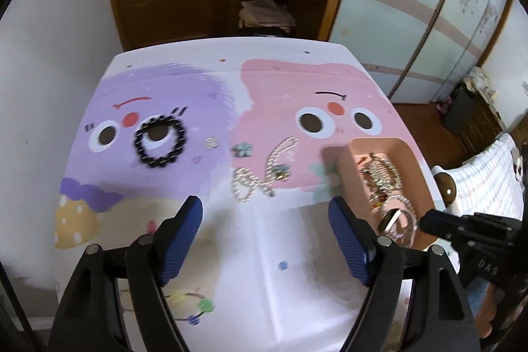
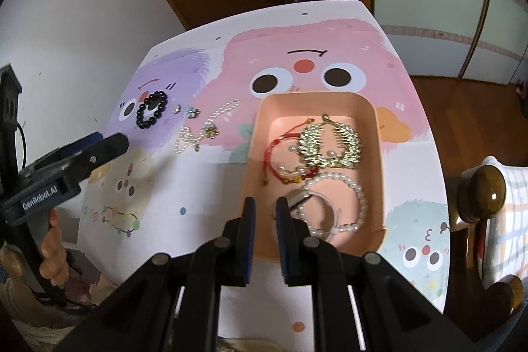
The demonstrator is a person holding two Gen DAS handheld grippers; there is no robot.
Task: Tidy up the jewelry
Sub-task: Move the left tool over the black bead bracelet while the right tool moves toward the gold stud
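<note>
Red cord bracelet [image 2: 280, 150] in tray [image 2: 373, 121] visible from right wrist only.

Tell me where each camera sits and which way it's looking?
Left wrist: on the left gripper, facing the black bead bracelet and pearl necklace; the right gripper pokes in.
Right wrist: on the right gripper, above the pink tray; the left gripper and the person's hand show.
Shared: tray, bracelet, necklace.
</note>
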